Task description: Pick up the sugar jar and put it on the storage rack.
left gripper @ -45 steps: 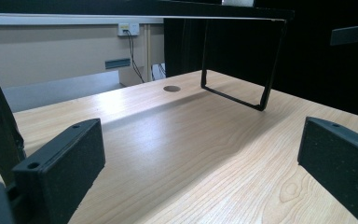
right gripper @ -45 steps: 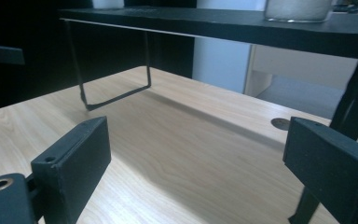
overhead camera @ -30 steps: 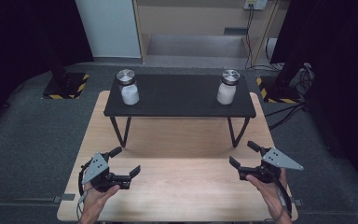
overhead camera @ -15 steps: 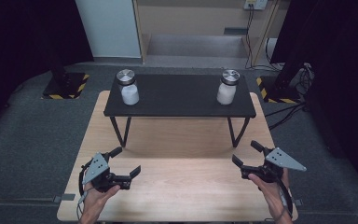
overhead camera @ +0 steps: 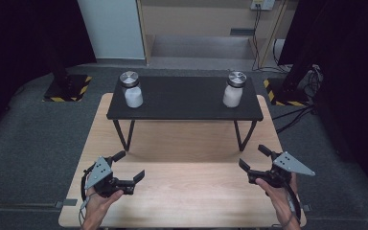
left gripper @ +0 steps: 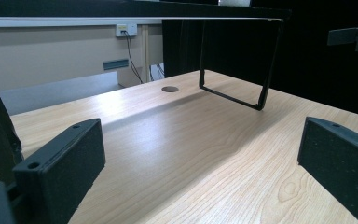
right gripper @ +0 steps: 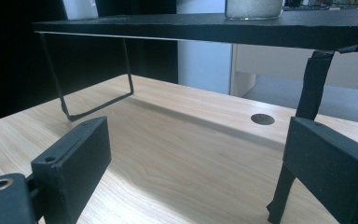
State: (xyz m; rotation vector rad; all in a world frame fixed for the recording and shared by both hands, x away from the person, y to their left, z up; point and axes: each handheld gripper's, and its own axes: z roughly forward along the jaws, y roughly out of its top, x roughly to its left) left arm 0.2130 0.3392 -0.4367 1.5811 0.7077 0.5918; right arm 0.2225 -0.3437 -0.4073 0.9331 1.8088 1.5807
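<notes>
In the high view the two grippers sit at the bottom of the frame, over the near part of the light wooden table (overhead camera: 187, 201). The left gripper (overhead camera: 131, 167) is at lower left, held in a hand (overhead camera: 98, 201) whose forearm comes up from the bottom edge. Its black jaws stand spread wide, pointing toward the upper right of the frame, with nothing between them but bare wood. The left gripper view shows the same: two pads far apart at the lower corners, only table grain between.

The right gripper (overhead camera: 254, 158) is at lower right, in the other hand (overhead camera: 278, 191), with its grey three-cornered plate (overhead camera: 293, 164) on top. Its jaws are also spread and point toward the upper left, and they grip nothing. In the right gripper view the pads stand low at both sides with open tabletop between them.

Farther up, in the middle of the frame, a low black shelf (overhead camera: 184, 103) on thin metal legs stands on the wooden table, well apart from both grippers. Two jars stand upright on it. The left jar (overhead camera: 132, 89), near the shelf's upper left corner, has a round metal lid and is filled with something white, about to its shoulder. The right jar (overhead camera: 233, 89), toward the upper right end, looks the same: metal lid and white contents. From below, the right gripper view shows that the white filling (right gripper: 253, 8) is grainy.
</notes>
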